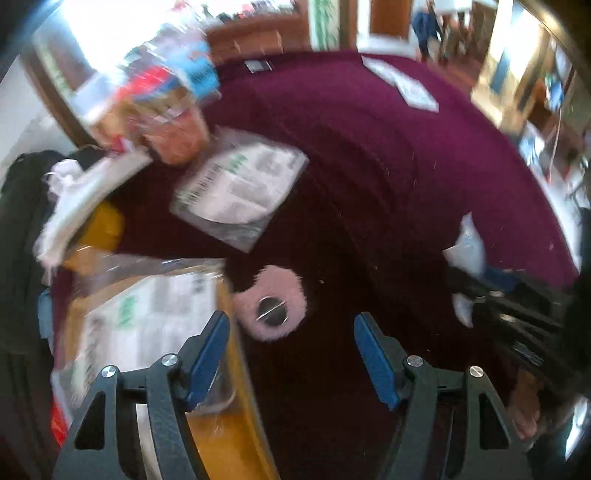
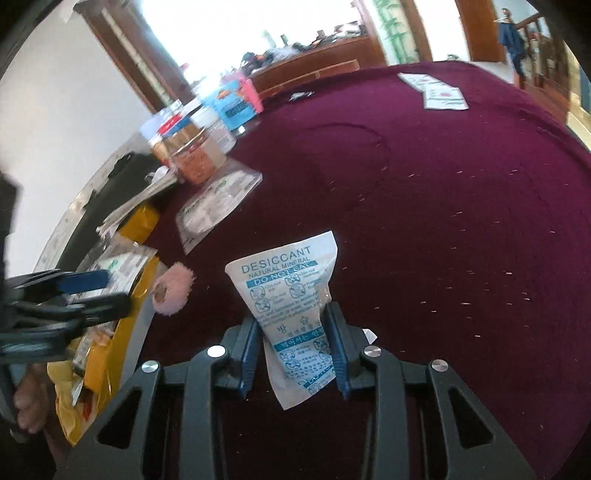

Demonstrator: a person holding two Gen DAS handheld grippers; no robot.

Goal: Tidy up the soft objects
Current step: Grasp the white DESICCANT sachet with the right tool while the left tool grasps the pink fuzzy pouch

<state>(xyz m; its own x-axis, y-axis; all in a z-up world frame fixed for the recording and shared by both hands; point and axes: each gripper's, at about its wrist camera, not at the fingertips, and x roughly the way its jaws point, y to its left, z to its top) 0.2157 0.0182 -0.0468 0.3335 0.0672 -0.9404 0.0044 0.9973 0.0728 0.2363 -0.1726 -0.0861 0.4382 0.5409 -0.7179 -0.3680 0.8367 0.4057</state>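
Blown-out window backlight, left wrist view motion-blurred, right sharper, fisheye-curved dark edges

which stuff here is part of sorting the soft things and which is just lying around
In the job:
- white paper desiccant sachet with blue print, clamped in the right gripper
- fluffy pink round puff, lying on the cloth
- left gripper, open

Just lying about:
- clear-lidded orange jar
- flat clear plastic packet with printed insert
- white cards
- maroon tablecloth
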